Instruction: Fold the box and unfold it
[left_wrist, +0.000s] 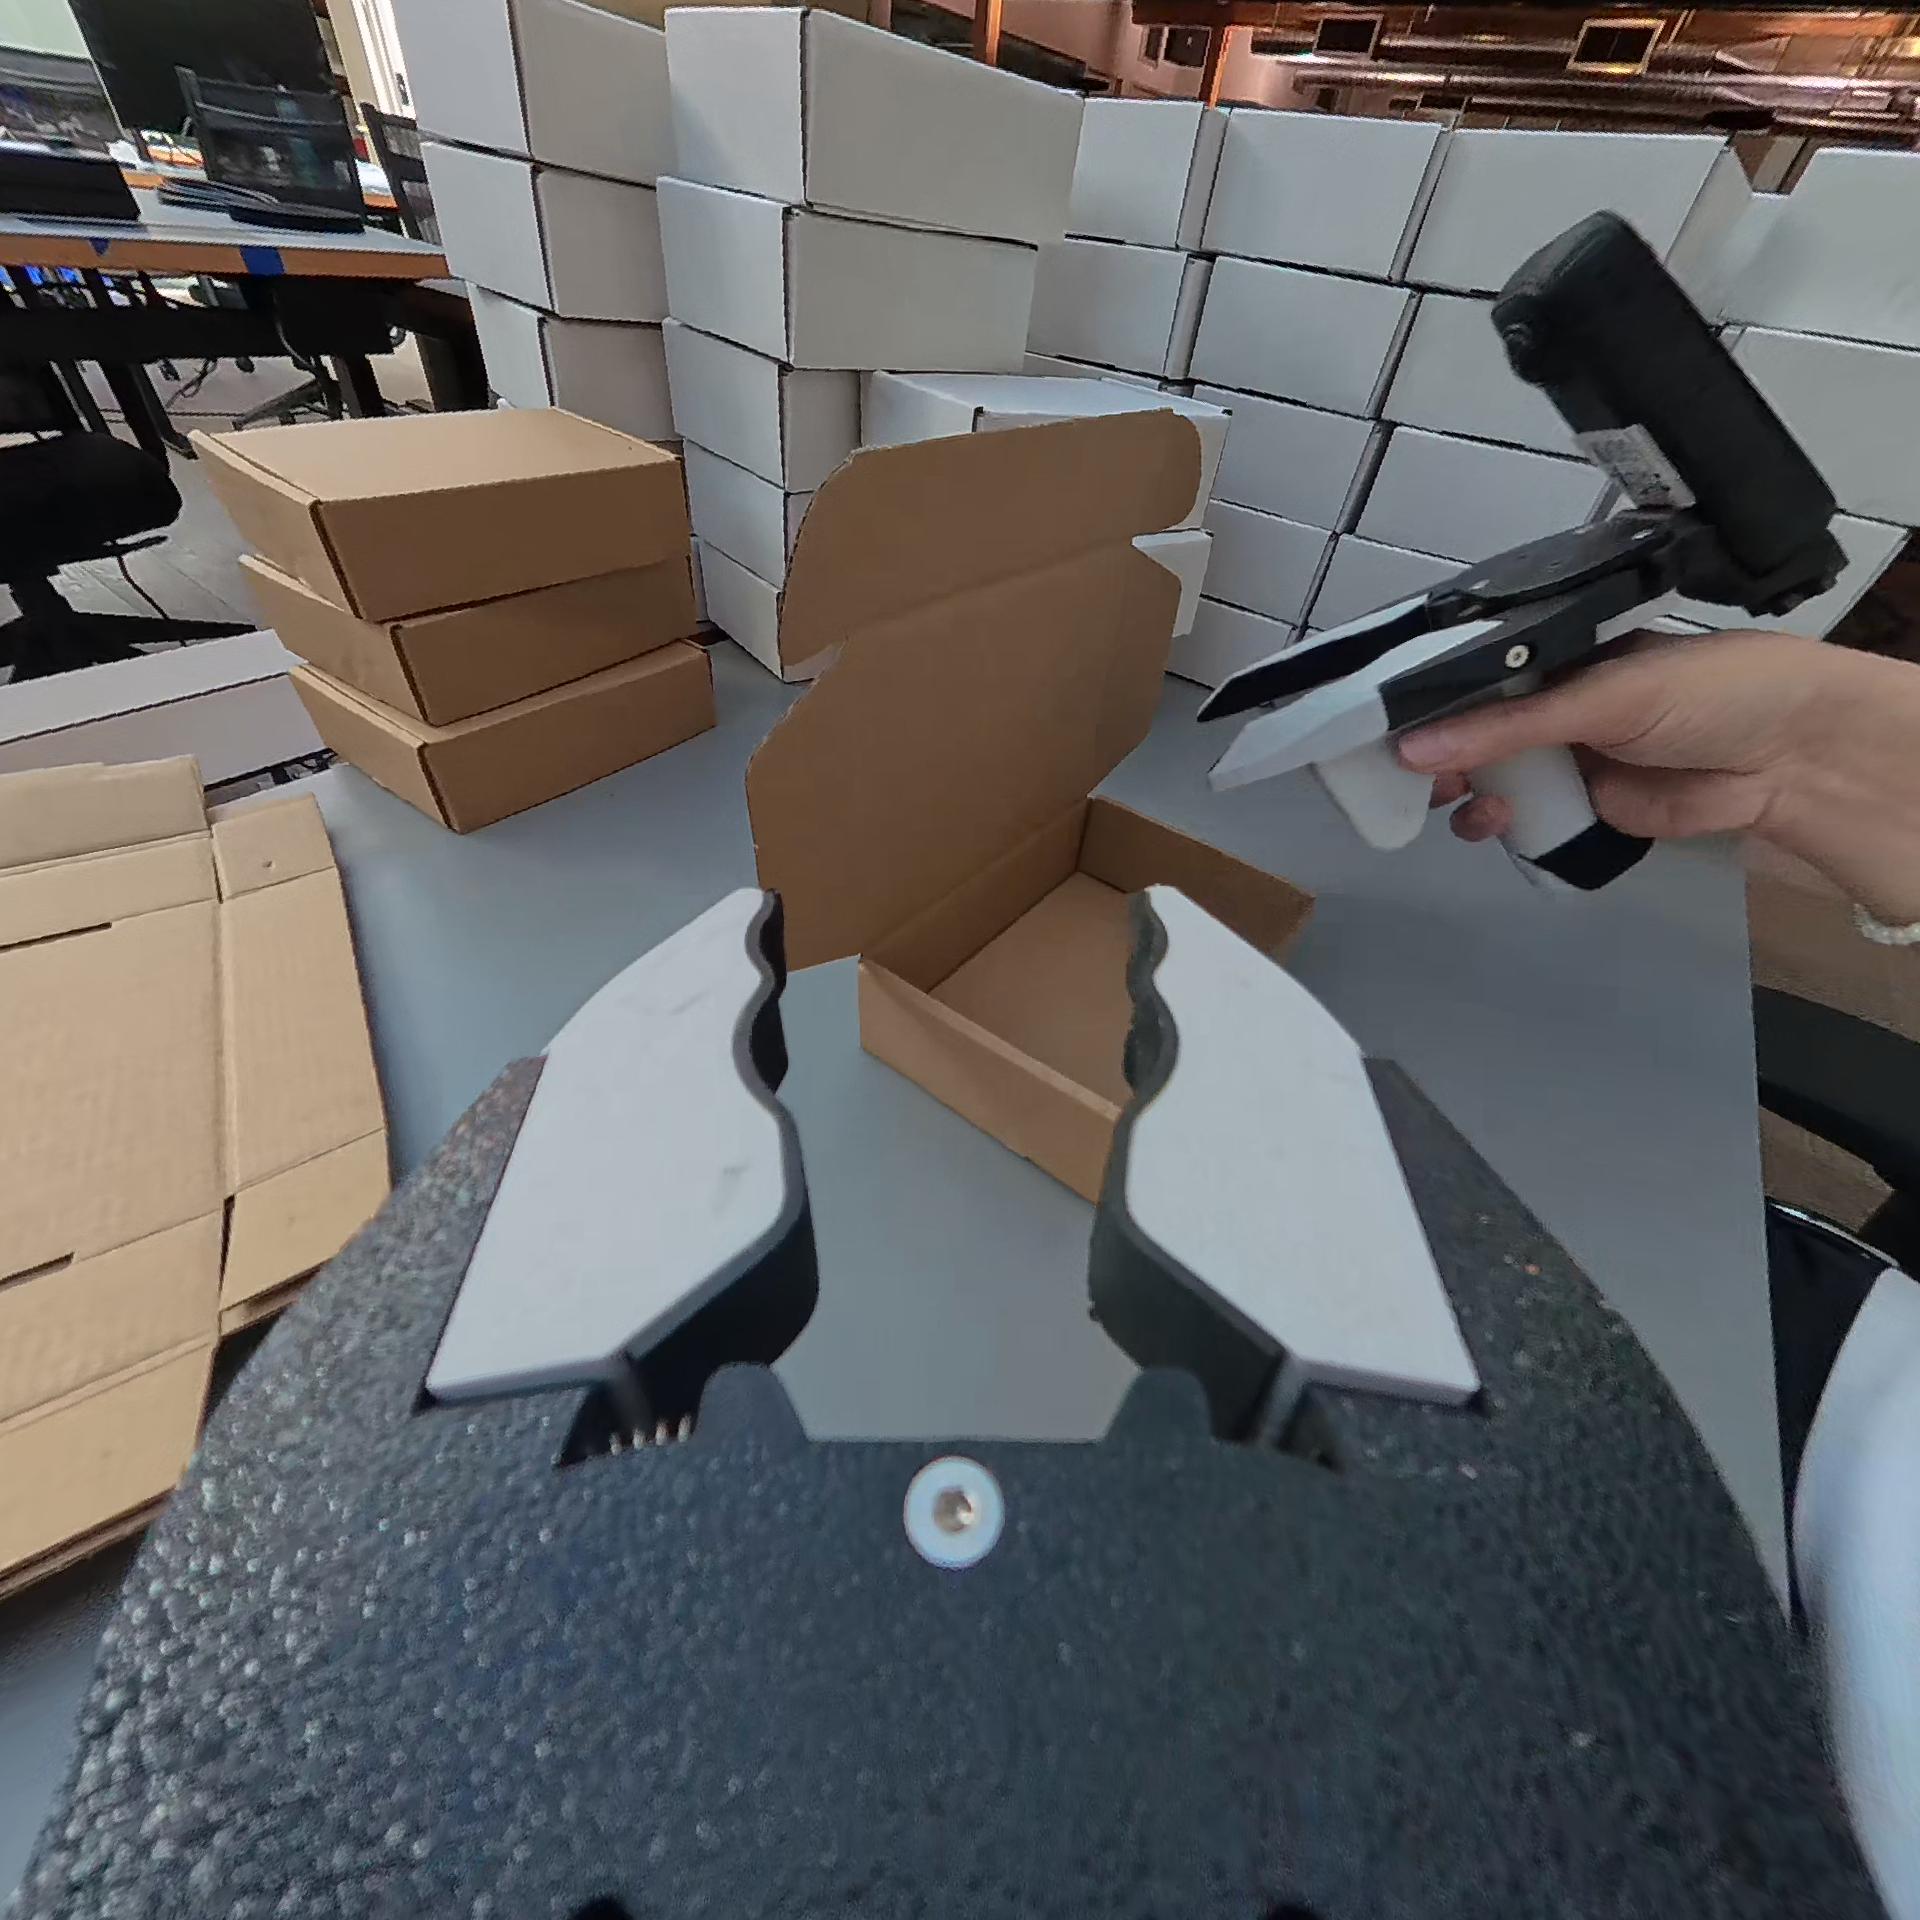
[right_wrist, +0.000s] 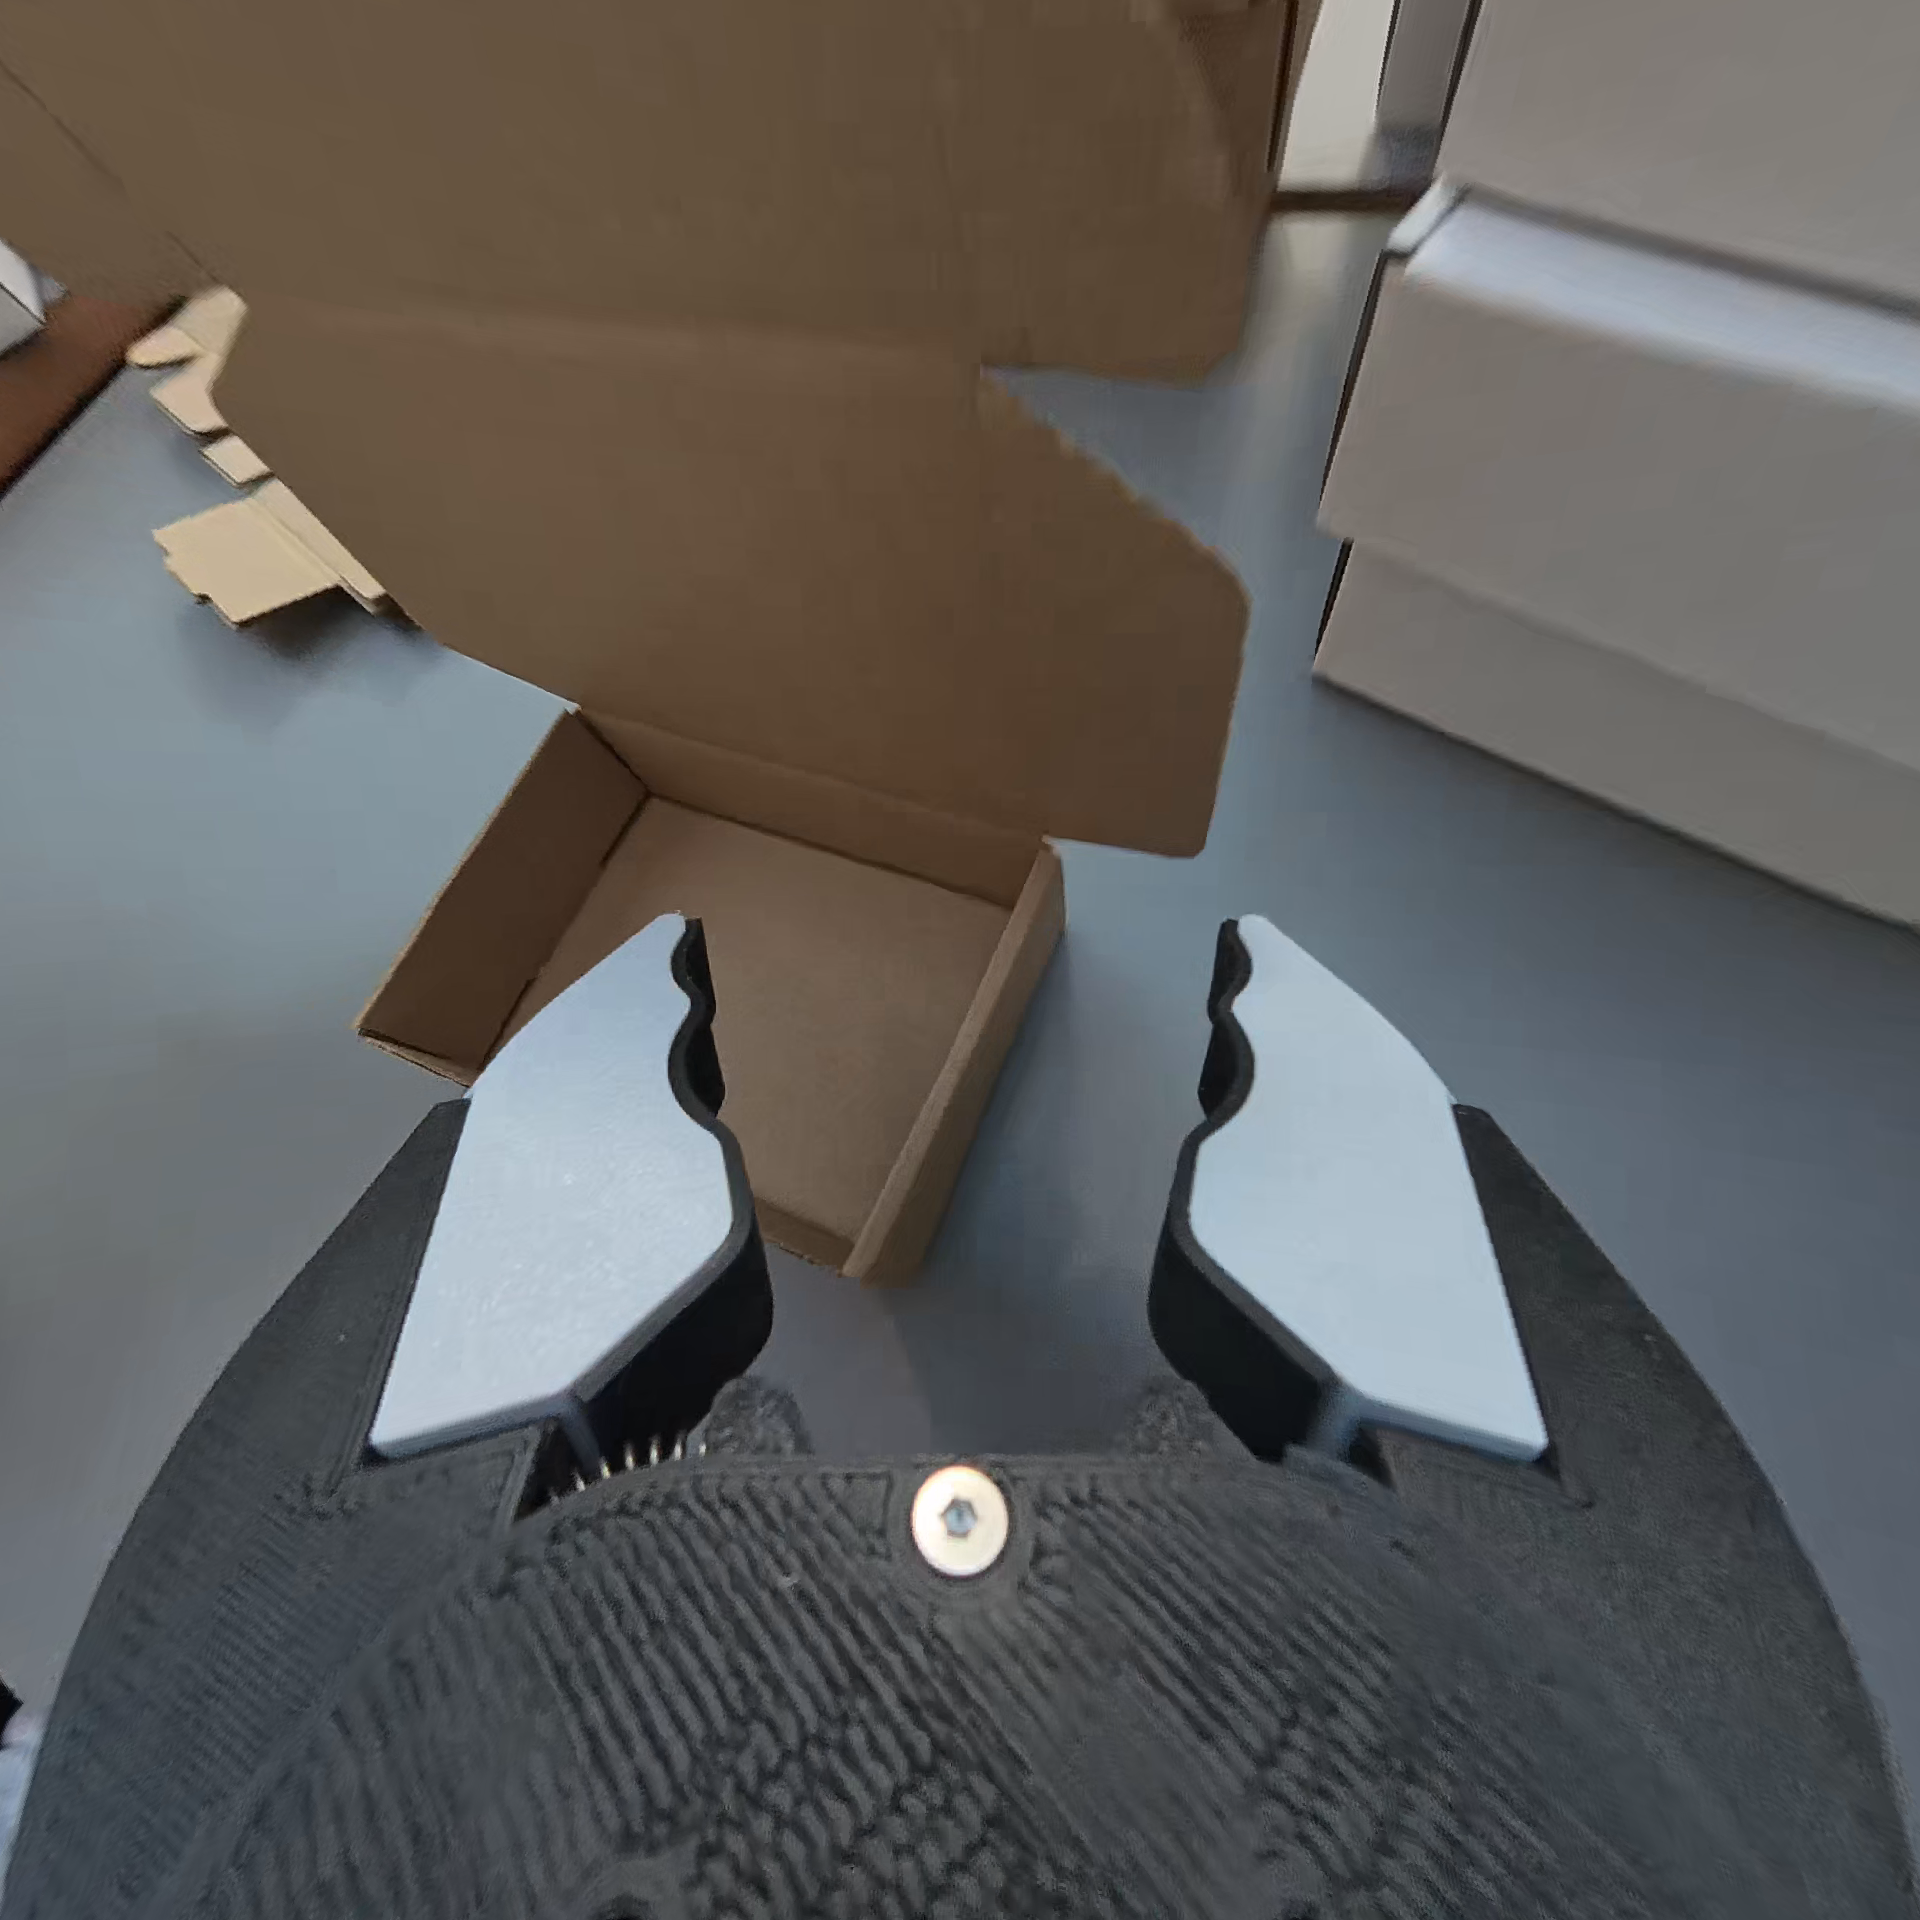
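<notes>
A brown cardboard mailer box (left_wrist: 1029, 997) stands on the grey table with its base formed and its lid (left_wrist: 977, 675) upright, side tabs sticking out. It also shows in the right wrist view (right_wrist: 748, 1029), lid (right_wrist: 727, 499) leaning over the open base. My left gripper (left_wrist: 951, 914) is open and empty, hovering just in front of the box. My right gripper (right_wrist: 961, 935) is open and empty above the box's near right corner; in the left wrist view it (left_wrist: 1226, 743) hangs in the air to the right of the lid, held by a hand (left_wrist: 1683, 748).
Three folded brown boxes (left_wrist: 468, 613) are stacked at the back left. Flat cardboard blanks (left_wrist: 135, 1091) lie at the left. A wall of white boxes (left_wrist: 1299, 343) runs along the back and right, also in the right wrist view (right_wrist: 1642, 499). Grey table (left_wrist: 1455, 1091) lies around the box.
</notes>
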